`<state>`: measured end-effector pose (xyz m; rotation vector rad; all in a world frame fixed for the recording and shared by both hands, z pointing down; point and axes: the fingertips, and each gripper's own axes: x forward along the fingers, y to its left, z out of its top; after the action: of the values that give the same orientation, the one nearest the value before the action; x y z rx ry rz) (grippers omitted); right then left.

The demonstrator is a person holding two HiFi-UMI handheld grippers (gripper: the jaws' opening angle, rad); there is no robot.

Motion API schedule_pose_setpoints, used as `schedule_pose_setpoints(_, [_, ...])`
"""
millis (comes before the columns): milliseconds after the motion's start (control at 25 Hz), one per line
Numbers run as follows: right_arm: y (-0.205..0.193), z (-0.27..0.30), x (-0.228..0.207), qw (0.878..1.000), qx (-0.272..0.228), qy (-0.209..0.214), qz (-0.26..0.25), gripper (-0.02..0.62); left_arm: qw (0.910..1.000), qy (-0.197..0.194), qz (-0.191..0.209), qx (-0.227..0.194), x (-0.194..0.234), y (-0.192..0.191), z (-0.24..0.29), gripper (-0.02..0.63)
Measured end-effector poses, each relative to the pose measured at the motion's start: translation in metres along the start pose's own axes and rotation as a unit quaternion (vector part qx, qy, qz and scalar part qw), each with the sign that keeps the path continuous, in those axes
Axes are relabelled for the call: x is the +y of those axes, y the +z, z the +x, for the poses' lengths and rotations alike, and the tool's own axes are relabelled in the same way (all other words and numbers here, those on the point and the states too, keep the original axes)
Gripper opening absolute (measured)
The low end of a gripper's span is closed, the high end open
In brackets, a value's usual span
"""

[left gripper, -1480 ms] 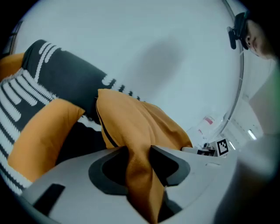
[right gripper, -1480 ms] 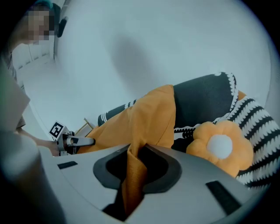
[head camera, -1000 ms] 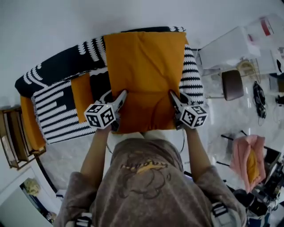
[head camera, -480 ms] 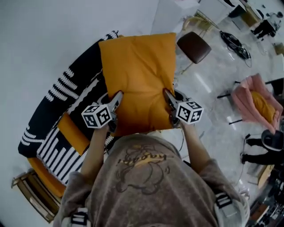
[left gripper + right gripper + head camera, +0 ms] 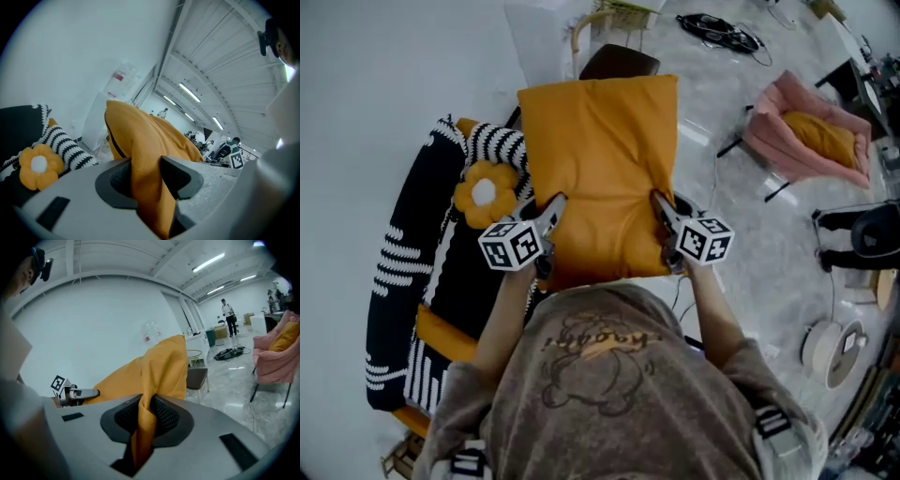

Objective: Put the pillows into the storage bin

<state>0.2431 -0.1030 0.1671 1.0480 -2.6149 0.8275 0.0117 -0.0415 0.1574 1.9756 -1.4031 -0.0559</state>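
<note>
Closest in, the left gripper [image 5: 546, 217] has its fingers clamped on a thick fold at the near left edge of the orange pillow [image 5: 600, 159]. The right gripper [image 5: 666, 217] has its fingers pinched nearly together on a thinner tuck of cloth at the near right edge. The pillow hangs off any surface, in front of the person's chest, stretched flat between the two grips. The step in hand looks like the carry. To do it well, both grips should stay firm and level, because the right one bites mostly cover fabric and could slip. The pillow should be lowered fully into the bin before either side lets go. Counted: two grippers and one pillow in hand. On the striped sofa [image 5: 398, 272] to the left lie one flower cushion [image 5: 483, 194], one striped cushion [image 5: 497, 145] and one flat orange cushion [image 5: 445, 330]. Past the pillow stands one pale container [image 5: 99, 124], possibly the bin, though I cannot be sure. Farthest off, one pink chair [image 5: 769, 141] holds one more orange cushion.
</note>
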Motion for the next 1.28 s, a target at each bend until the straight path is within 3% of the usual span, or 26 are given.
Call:
schedule_pose_setpoints(280, [-0.001,-0.050,-0.089,0.996,-0.029,-0.079,0.036,0.051,0.9964,-0.059,0.023,0.056,-0.052,-0.020,0.099,0.156])
schedule_pose_setpoints(440, [-0.018,-0.084,-0.121,0.984,-0.053,-0.150,0.077,0.051,0.9854,-0.115,0.045,0.117,-0.075,-0.037,0.149,0.155])
schedule_pose_setpoints(640, [-0.050,-0.123,-0.145,0.958,-0.089,-0.230,0.150,0.055,0.9603,-0.175,0.090,0.198,-0.104,-0.057,0.201,0.155])
schedule_pose_setpoints(1040, [-0.164,-0.146,-0.176,0.882,-0.129,-0.366,0.267,0.069,0.8901,-0.261,0.150,0.342,-0.109,-0.154,0.289,0.158])
schedule_pose_setpoints(1280, [-0.215,-0.135,-0.217,0.857,-0.131,-0.395,0.302,0.078,0.8672,-0.278,0.193,0.365,-0.106,-0.200,0.343,0.164])
